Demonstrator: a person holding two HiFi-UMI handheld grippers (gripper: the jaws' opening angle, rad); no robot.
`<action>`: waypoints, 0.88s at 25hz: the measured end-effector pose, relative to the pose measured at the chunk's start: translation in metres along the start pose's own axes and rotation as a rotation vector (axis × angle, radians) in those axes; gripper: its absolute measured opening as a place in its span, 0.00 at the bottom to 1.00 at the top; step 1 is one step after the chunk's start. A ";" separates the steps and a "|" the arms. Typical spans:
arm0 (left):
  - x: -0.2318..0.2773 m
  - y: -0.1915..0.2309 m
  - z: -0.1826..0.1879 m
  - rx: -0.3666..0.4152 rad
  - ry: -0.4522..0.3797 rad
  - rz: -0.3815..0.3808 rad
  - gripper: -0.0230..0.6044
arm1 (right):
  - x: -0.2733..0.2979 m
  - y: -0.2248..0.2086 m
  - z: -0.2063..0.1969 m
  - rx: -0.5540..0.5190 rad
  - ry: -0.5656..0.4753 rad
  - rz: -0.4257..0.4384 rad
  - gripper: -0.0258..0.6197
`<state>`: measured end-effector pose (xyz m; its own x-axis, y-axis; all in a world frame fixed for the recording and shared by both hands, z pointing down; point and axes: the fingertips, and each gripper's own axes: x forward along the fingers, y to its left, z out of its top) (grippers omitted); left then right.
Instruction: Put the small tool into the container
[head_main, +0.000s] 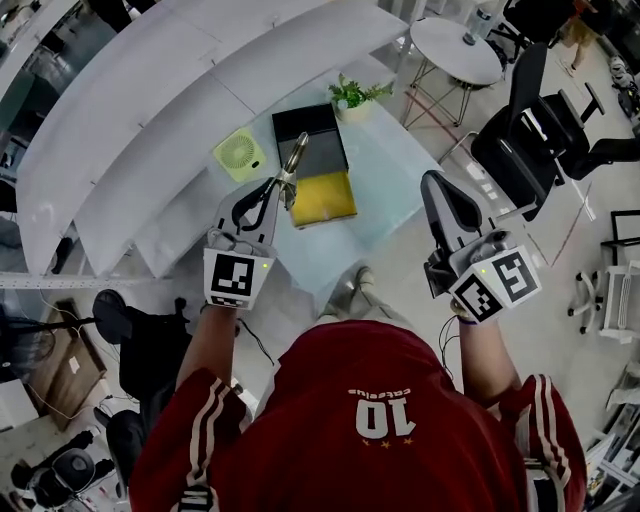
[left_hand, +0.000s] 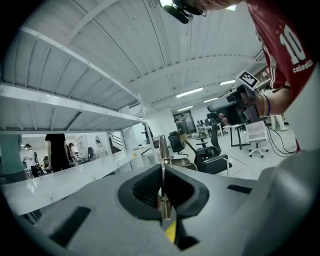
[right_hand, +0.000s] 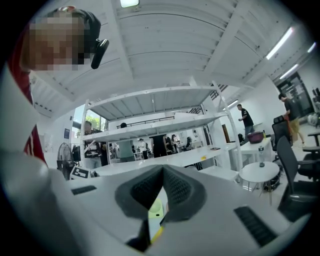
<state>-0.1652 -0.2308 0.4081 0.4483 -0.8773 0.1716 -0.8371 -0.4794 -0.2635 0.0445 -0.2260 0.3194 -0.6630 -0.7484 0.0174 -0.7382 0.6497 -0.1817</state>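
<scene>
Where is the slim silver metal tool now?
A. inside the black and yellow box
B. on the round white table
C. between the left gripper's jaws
C: the left gripper is shut on the slim silver metal tool, which is not in the black and yellow box.

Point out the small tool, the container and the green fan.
small tool (head_main: 296, 155), head view, its metal shaft.
container (head_main: 323, 196), head view, its yellow section.
green fan (head_main: 240, 155), head view, its round grille.
</scene>
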 end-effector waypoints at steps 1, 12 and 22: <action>0.007 -0.002 -0.005 0.006 0.007 -0.011 0.05 | 0.001 -0.003 -0.003 0.008 0.004 -0.002 0.05; 0.055 -0.029 -0.098 0.081 0.143 -0.101 0.05 | 0.020 -0.039 -0.039 0.034 0.065 -0.033 0.05; 0.094 -0.050 -0.175 0.099 0.280 -0.162 0.05 | 0.052 -0.071 -0.091 0.068 0.163 -0.057 0.05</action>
<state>-0.1360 -0.2852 0.6036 0.4579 -0.7549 0.4695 -0.7215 -0.6242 -0.2998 0.0515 -0.2987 0.4227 -0.6357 -0.7488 0.1874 -0.7687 0.5920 -0.2421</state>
